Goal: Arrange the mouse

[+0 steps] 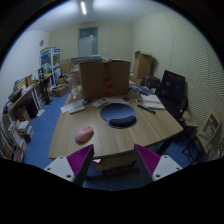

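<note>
A pink mouse (84, 134) lies on the left part of the wooden table (100, 140), beyond my fingers and to their left. A round dark mouse mat (118, 115) lies on the table's middle, further back. My gripper (113, 163) hangs high above the near table edge, its two pink pads wide apart with nothing between them. The left pad (81, 160) and the right pad (147, 159) both show.
A cardboard box (104, 78) stands at the table's far edge. A laptop (170, 88) and papers (151, 101) lie on the right side. Shelves and clutter (25, 100) line the left wall. Blue floor (42, 135) surrounds the table.
</note>
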Demonstrator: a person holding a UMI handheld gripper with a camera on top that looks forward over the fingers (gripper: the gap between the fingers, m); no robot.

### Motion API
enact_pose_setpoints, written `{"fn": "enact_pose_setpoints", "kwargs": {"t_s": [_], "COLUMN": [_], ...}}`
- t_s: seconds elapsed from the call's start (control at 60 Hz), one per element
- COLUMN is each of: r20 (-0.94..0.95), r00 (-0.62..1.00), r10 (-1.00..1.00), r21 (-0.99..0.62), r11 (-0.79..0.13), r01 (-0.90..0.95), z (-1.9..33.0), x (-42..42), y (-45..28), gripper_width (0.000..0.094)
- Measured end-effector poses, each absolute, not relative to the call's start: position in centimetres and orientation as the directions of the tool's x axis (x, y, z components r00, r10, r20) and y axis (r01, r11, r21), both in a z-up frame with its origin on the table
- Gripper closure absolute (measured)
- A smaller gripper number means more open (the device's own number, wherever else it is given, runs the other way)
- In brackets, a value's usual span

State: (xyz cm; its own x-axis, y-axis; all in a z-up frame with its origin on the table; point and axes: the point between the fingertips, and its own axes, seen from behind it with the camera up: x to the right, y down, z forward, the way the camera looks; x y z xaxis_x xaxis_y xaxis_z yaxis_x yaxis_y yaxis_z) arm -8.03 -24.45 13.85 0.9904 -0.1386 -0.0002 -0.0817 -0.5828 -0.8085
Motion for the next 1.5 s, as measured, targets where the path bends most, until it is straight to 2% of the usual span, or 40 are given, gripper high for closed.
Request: {"fn": "enact_pose_setpoints", "kwargs": {"t_s": [0.15,0.3,0.567,0.8,1.133,1.183,1.2,1.217,1.3,1.383,1.5], "r20": [-0.012,-0.066,-0.124,-0.152,-0.028,-0.019,-0.024,-0.024,-0.022,0.004,-0.009], "r00": [0.995,0.997,0.986,0.98,0.994,0.992,0.992,0.993,0.996,0.995,0.99], "r10": [-0.101,-0.032,0.109,0.126,0.105,0.122,0.122,0.118,0.084,0.103,0.144], "r21": [-0.811,-0.809,-0.784,-0.738,-0.794,-0.801,-0.804,-0.805,-0.813,-0.816,-0.781], "r11": [-0.581,-0.583,-0.62,-0.674,-0.607,-0.595,-0.593,-0.591,-0.581,-0.575,-0.619], "r01": [-0.069,-0.072,-0.03,-0.028,0.041,0.058,0.053,0.051,0.031,0.063,0.083], "z": [13.8,11.6,5.6,-0.9,-1.5,-1.4,-1.4,-1.4,-1.4,-1.5,-1.5], "x": [-9.2,-12.3,-19.5,-22.1,-23.0,-23.6,-23.7,-23.7,-22.8,-22.8,-23.0], "y": [-23.7,-21.3,-14.8,-10.6,-3.6,-3.0,-2.8,-2.7,-2.1,-2.1,-2.2], "gripper_width": [0.0111,0.0105,0.0111,0.0104,0.0101,0.0134,0.0115,0.0132,0.0406,0.046,0.0542]}}
